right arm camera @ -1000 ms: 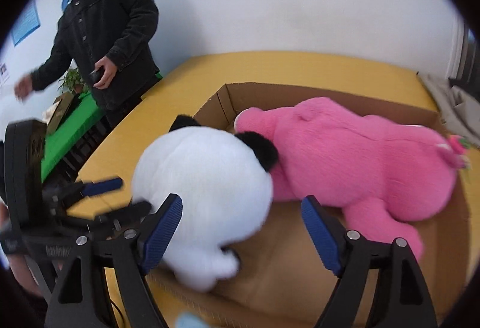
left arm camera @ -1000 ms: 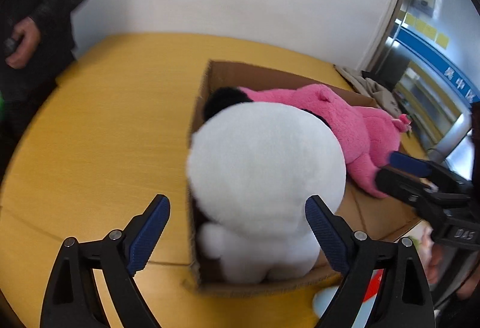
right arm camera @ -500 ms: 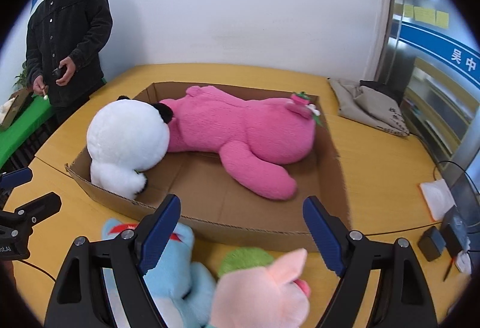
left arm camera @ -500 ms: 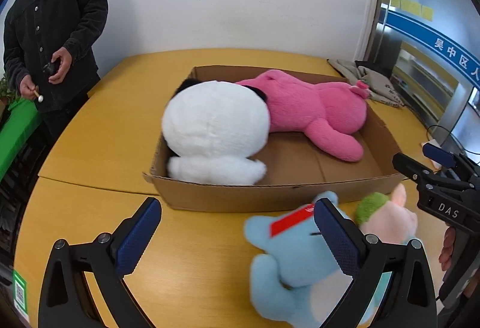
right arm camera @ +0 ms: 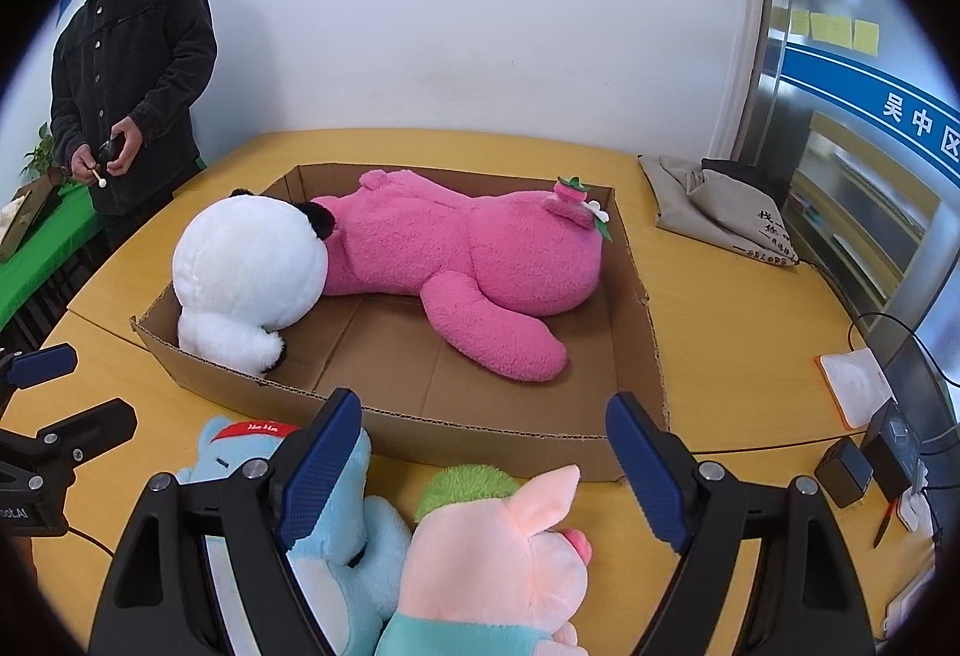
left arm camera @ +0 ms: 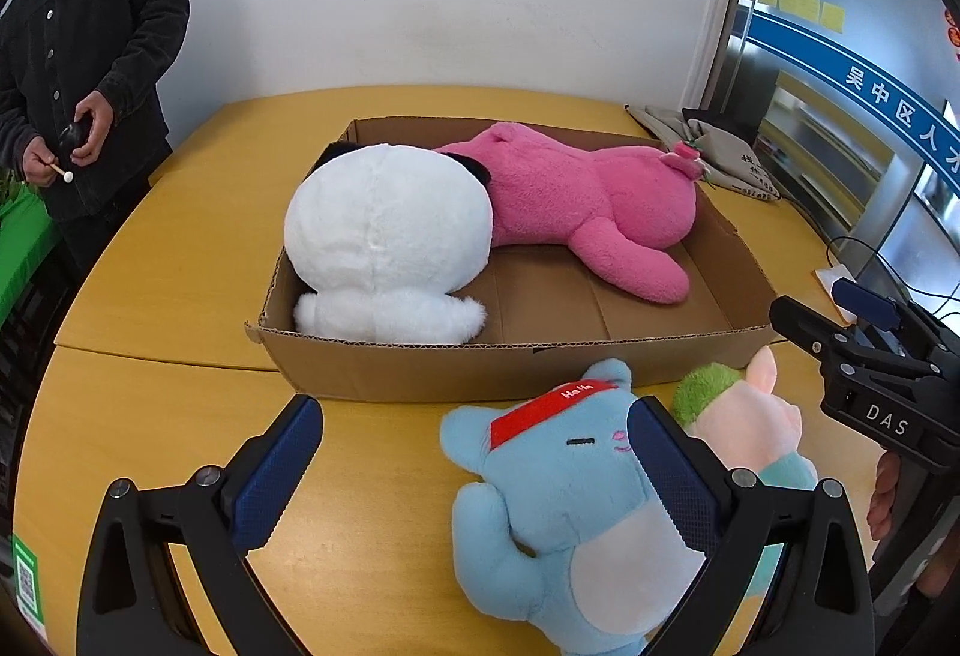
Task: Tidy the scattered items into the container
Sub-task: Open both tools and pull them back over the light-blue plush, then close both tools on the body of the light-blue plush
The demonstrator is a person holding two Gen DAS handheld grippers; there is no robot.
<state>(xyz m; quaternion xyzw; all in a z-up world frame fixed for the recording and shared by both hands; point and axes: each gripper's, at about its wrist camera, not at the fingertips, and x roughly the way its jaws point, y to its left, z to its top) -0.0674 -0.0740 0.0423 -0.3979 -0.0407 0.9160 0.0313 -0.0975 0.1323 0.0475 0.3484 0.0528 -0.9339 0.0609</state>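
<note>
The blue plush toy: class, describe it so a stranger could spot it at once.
Start at the cardboard box on the yellow table. The blue plush toy lies outside it, against the near wall, beside a pink pig plush. Only it wears a red headband.

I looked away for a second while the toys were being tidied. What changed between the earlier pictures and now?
Both grippers pulled back from the cardboard box; the left gripper, jaws just opened wider, left the white panda plush inside. The right gripper is open too. The blue plush and pig plush came into view, outside the box. The pink plush stayed put.
</note>
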